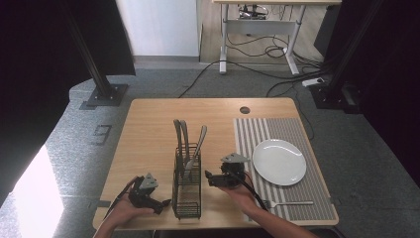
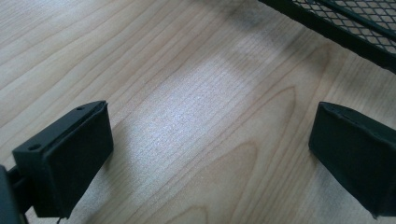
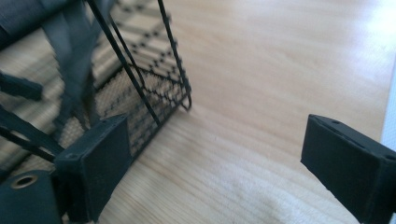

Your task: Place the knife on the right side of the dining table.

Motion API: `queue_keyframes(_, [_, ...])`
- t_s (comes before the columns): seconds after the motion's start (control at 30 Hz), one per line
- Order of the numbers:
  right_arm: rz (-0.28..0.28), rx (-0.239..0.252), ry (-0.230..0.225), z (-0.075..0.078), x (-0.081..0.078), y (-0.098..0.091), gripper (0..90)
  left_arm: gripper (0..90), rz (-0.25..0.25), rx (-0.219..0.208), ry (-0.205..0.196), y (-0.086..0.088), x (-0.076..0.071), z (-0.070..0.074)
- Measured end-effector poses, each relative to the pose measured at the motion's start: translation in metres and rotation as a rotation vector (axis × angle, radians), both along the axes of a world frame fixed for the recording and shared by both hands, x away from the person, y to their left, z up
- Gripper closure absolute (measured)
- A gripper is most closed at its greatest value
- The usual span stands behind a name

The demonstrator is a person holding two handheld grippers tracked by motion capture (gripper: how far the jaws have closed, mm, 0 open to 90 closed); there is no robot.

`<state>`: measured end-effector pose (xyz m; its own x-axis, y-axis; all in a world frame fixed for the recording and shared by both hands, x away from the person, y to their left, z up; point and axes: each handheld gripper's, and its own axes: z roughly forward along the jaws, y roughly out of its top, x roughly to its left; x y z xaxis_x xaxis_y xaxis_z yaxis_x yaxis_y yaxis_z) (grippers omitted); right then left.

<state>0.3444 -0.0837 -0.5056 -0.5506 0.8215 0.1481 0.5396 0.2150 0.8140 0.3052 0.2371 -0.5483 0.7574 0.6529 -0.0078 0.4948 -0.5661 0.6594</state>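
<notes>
1. We see the left claw near the desk's front-left corner, jaws wide apart, empty.
2. The right claw, likewise spread and empty, faces the wire caddy; we judge it ready to draw cutlery for the plate setting.

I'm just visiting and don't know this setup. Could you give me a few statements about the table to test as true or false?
1. The white plate has food on it. False: it is bare.
2. A fork lies on the striped placemat. True.
3. The black wire caddy holds upright cutlery. True.
4. The left gripper is clamped on a spoon. False: its jaws are open over bare wood.
5. The right gripper is open. True.
</notes>
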Motion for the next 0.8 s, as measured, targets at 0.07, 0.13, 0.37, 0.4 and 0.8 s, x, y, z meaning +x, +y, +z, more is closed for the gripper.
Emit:
queue_keyframes(0.07, [0.001, 0.028, -0.010, 0.008, -0.001, -0.005, 10.1, 0.0, 0.001, -0.001, 0.001, 0.000, 0.000, 0.000])
queue_keyframes(0.13, [-0.005, 0.046, -0.027, 0.016, 0.000, -0.009, 11.2, 0.0, 0.000, 0.000, 0.000, 0.000, 0.000, 0.000])
queue_keyframes(0.37, [0.022, 0.111, -0.047, 0.033, 0.005, -0.021, 18.6, 0.0, 0.000, 0.000, 0.000, 0.000, 0.000, 0.000])
queue_keyframes(0.4, [0.025, 0.112, -0.053, 0.035, 0.006, -0.022, 18.6, 0.0, 0.000, 0.000, 0.000, 0.000, 0.000, 0.000])
queue_keyframes(0.8, [0.031, 0.171, -0.076, 0.053, 0.011, -0.031, 20.9, 0.0, -0.001, 0.000, 0.000, 0.000, 0.000, 0.000])
